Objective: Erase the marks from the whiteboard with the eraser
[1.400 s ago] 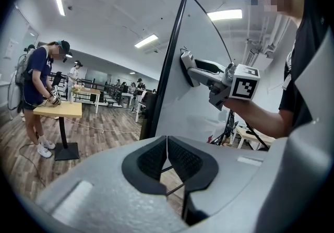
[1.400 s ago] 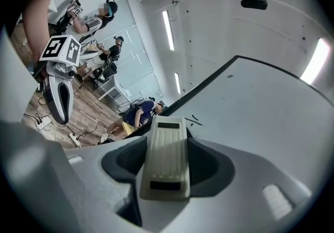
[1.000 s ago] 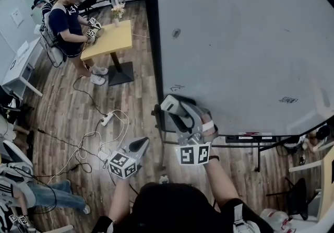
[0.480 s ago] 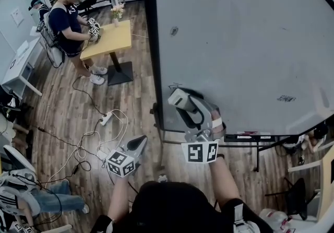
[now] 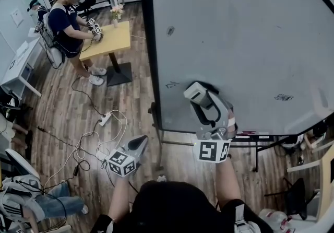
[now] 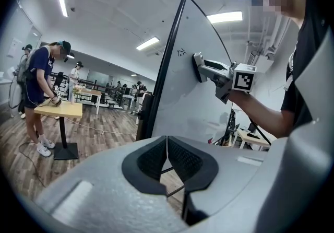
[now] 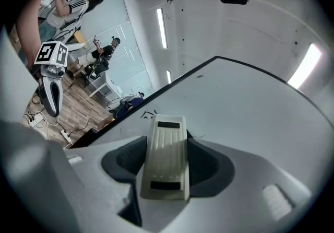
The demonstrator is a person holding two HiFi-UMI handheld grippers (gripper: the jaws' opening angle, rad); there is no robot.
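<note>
Pressing the eraser (image 5: 191,92) against the lower left part of the whiteboard (image 5: 250,38), the right gripper (image 7: 166,166) clamps it between both jaws. A small scribble (image 5: 171,84) lies just left of the eraser. A smudge (image 5: 170,31) sits higher on the board, and another mark (image 5: 283,97) lies well to the right. The left gripper (image 6: 167,149), jaws closed on nothing, hangs low, apart from the board.
</note>
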